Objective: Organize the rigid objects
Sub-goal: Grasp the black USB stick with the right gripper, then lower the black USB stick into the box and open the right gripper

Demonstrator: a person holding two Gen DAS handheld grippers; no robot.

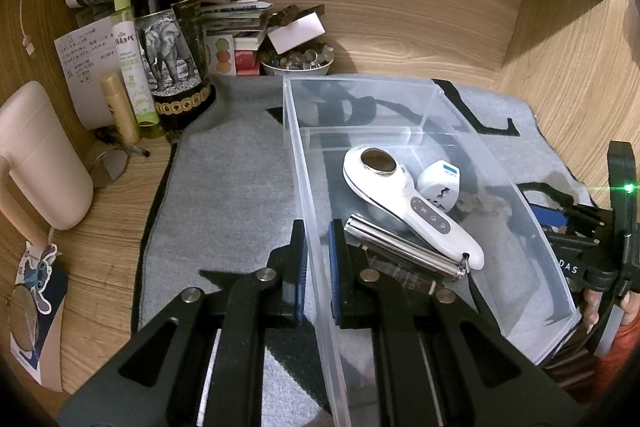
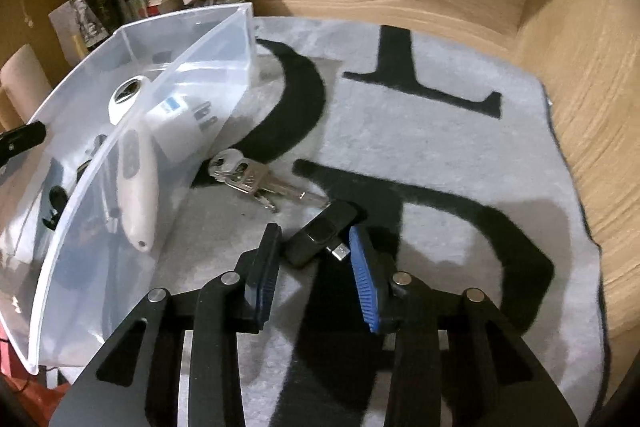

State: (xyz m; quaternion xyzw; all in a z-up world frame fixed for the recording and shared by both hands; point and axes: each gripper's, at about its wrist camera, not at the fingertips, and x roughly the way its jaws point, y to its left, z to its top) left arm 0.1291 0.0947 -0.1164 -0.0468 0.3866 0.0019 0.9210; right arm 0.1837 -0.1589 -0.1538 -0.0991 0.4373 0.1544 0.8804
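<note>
A clear plastic bin [image 1: 496, 163] [image 2: 76, 183] stands on a grey mat [image 1: 224, 195] [image 2: 420, 155]. In it lie a white handheld device [image 1: 404, 203] [image 2: 136, 179], a white plug adapter [image 1: 440, 183] [image 2: 180, 131] and a silver metal bar [image 1: 404, 247]. My left gripper [image 1: 318, 239] is shut on the bin's left wall. My right gripper [image 2: 314, 247] is open, with a black USB stick [image 2: 320, 233] on the mat between its fingertips. A bunch of keys [image 2: 248, 175] lies just beyond the stick, beside the bin.
A wine bottle [image 1: 168, 27], spray bottle [image 1: 132, 63], gold tube [image 1: 119, 107], papers and a bowl of trinkets [image 1: 298, 61] crowd the back left of the wooden alcove. A pink jug [image 1: 40, 159] stands at left. The right gripper shows at the left wrist view's right edge [image 1: 600, 239].
</note>
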